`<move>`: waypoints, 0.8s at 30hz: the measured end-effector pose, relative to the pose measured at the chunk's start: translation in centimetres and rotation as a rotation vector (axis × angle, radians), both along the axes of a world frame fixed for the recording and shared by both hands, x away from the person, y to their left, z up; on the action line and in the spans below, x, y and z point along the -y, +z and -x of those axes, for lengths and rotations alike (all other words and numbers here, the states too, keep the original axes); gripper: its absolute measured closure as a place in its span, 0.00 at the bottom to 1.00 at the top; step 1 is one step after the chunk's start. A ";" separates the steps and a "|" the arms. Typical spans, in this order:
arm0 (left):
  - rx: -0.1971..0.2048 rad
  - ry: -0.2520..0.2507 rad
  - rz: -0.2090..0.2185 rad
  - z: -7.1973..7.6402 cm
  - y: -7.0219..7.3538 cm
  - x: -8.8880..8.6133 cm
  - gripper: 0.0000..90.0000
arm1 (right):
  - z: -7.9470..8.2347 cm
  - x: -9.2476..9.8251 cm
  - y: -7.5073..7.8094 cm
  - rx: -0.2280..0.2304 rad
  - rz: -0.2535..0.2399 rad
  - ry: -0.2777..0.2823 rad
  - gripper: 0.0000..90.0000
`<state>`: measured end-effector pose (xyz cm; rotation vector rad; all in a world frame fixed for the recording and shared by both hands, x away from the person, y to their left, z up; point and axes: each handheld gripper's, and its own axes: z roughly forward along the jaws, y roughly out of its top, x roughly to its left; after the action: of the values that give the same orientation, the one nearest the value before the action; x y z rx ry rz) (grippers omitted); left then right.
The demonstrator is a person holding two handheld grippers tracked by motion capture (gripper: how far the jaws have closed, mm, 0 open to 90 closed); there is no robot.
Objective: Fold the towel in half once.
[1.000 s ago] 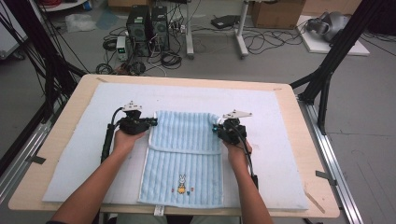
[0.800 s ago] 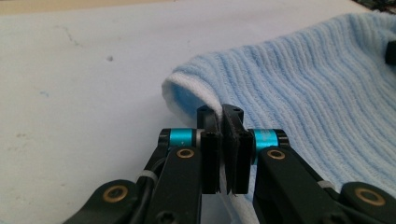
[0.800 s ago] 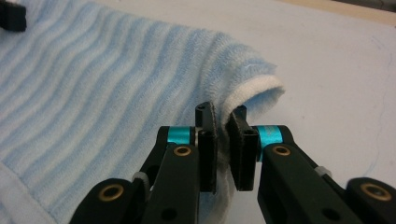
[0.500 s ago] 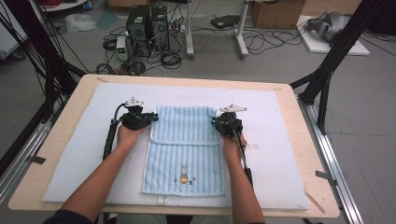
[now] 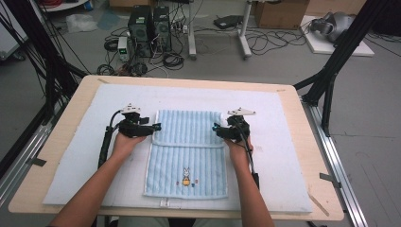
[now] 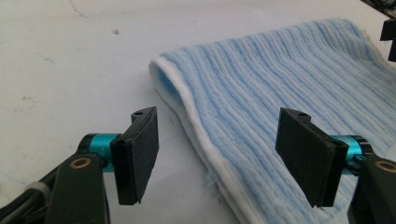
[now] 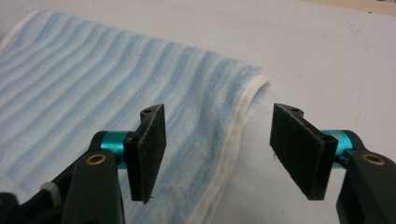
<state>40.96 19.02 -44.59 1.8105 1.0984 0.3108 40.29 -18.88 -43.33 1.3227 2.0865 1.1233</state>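
A light blue striped towel [image 5: 187, 163] with a small rabbit stitched near its front lies on the white mat [image 5: 283, 142], its far part folded back over itself. My left gripper [image 5: 153, 127] sits at the left edge of the folded part and my right gripper [image 5: 216, 128] at the right edge. Both have just been opening. In the left gripper view the left gripper [image 6: 222, 140] stands open over the towel's [image 6: 280, 88] white-hemmed edge, pads clear of it. In the right gripper view the right gripper [image 7: 224, 144] is open too, the towel's [image 7: 93, 88] hem between its jaws, untouched.
The mat covers most of a wooden table [image 5: 321, 208]. Beyond the far edge, computer towers [image 5: 149, 23] and cables stand on the floor. Black frame legs [image 5: 331, 75] rise at both sides of the table.
Both grippers, shut on the towel's edges a second ago, have opened and let go. The folded-over flap now lies flat. The hands have hardly shifted.
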 end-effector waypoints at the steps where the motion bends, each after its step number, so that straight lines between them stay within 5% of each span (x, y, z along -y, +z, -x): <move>1: -0.005 -0.012 0.002 0.2 0.0 -0.1 0.34 | 0.3 0.1 0.2 0.002 0.012 0.012 0.41; 3: -0.032 -0.044 -0.002 0.6 0.1 -0.4 0.34 | 0.9 0.3 0.6 0.020 0.020 0.033 0.42; 15: 0.027 -0.108 -0.016 3.6 0.2 -0.5 0.46 | 5.0 1.6 0.3 0.033 0.024 0.120 0.42; 24: 0.014 -0.100 -0.057 4.5 -0.2 -0.2 0.50 | 6.5 2.2 0.2 0.037 0.036 0.132 0.42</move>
<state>36.46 19.18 -44.75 1.9037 0.9939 0.2974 33.75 -21.11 -43.16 1.1538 2.1835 1.1483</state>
